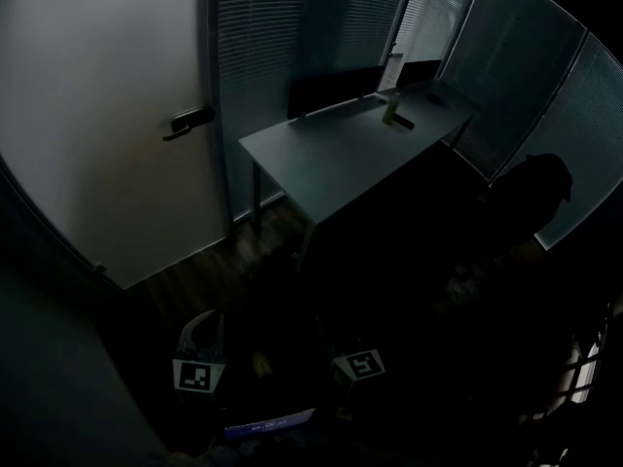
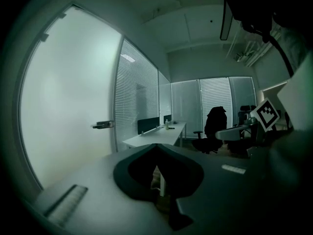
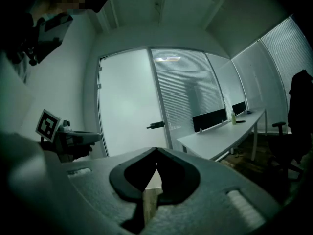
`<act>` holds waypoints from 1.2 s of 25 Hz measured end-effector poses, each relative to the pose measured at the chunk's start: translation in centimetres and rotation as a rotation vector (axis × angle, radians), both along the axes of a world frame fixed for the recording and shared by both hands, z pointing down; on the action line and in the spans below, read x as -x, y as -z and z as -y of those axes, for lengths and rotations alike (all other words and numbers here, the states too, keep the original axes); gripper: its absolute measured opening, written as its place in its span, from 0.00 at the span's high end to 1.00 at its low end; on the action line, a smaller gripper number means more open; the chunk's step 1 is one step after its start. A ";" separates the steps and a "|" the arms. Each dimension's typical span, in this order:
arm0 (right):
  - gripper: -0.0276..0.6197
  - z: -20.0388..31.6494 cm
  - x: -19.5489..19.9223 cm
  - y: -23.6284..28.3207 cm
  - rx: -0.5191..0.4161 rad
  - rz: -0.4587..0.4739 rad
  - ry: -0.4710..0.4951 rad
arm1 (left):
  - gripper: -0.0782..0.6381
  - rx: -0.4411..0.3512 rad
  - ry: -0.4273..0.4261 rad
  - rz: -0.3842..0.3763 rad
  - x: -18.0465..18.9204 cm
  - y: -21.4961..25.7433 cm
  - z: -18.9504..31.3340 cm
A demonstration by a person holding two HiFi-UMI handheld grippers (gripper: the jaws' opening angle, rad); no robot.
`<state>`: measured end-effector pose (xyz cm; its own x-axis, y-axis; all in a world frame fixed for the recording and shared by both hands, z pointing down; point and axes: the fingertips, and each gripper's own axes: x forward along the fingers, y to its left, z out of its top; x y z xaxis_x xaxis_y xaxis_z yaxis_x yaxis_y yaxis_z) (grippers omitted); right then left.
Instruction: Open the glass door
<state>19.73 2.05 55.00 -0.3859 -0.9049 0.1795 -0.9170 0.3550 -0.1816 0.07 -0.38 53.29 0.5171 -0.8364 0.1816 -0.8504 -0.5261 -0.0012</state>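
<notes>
Closure of left gripper (image 2: 157, 145) and right gripper (image 3: 156, 149), both empty, plain only in gripper views

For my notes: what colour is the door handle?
Dark, nearly black door handle; clearest in the right gripper view.

Dim room, soft glow through the glass door (image 1: 107, 115), fisheye-bent edges.

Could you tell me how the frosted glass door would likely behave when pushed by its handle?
The frosted glass door is a tall, full-height pane, so probably heavy and slow to swing. Its lever handle looks like rigid, smooth metal, so likely stiff yet possibly slippery.
</notes>
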 end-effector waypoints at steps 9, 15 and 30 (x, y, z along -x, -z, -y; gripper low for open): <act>0.95 9.5 0.4 1.4 -0.027 0.002 0.022 | 0.89 -0.026 0.025 0.024 0.9 1.1 8.5; 0.95 13.8 1.8 1.0 -0.029 0.006 0.049 | 0.89 -0.040 0.073 0.042 2.6 1.0 12.3; 0.95 25.4 2.2 -0.2 -0.010 0.015 0.139 | 0.89 -0.049 0.190 0.076 3.8 0.5 21.5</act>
